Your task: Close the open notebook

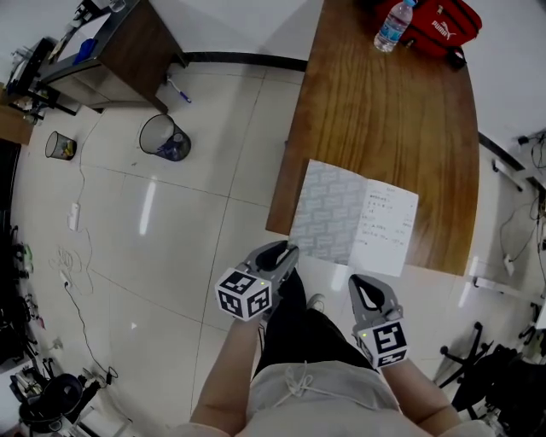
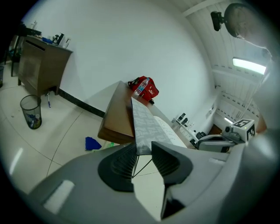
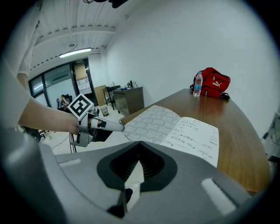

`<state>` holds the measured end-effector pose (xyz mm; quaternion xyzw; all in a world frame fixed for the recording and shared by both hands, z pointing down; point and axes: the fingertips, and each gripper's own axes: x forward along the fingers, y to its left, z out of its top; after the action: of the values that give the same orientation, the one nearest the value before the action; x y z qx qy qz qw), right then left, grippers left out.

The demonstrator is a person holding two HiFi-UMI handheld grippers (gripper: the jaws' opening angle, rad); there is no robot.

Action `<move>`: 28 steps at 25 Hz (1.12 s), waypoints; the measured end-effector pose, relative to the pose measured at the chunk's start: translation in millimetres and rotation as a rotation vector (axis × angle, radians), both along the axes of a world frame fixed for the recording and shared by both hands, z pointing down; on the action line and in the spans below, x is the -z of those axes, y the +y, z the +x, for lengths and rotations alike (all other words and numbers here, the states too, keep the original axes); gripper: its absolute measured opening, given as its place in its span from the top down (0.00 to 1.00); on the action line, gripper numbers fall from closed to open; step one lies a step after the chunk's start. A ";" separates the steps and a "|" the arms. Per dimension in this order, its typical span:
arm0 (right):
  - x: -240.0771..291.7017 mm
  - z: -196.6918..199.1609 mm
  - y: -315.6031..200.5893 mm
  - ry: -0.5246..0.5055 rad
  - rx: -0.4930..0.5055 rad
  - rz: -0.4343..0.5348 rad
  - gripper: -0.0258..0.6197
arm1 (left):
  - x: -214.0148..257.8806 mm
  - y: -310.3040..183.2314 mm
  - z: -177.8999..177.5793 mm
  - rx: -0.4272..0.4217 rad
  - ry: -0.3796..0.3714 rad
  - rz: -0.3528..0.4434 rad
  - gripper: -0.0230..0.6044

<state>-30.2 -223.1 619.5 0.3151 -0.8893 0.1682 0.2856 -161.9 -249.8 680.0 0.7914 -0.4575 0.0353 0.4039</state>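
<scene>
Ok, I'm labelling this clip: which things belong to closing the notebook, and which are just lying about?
Job in hand: open notebook; left gripper, fingers apart around its corner; right gripper, fingers together, empty; wooden table.
Lying about: water bottle; red bag; wire waste bin; blue pen on the floor.

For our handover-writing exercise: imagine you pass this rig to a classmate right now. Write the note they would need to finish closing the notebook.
Left gripper: jaws apart, with the near corner of the patterned cover between the tips; no firm clamp visible.
Right gripper: jaws together, empty, held off the table's near edge.
Notebook: open on the wooden table, overhanging its near edge, written page facing up on the right.
Done: left gripper is at the cover corner.
Left: pinch the cover, fold it over onto the written page, release.
</scene>
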 end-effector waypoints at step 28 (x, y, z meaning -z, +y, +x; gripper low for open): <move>103.0 108.5 -5.2 -0.129 -0.278 0.171 0.95 | 143.4 -0.9 121.4 -0.222 -0.091 0.214 0.94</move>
<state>78.3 -228.3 516.4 0.4468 -0.8647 0.1496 0.1741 -40.5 -250.8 536.6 0.8733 -0.3860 0.0667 0.2896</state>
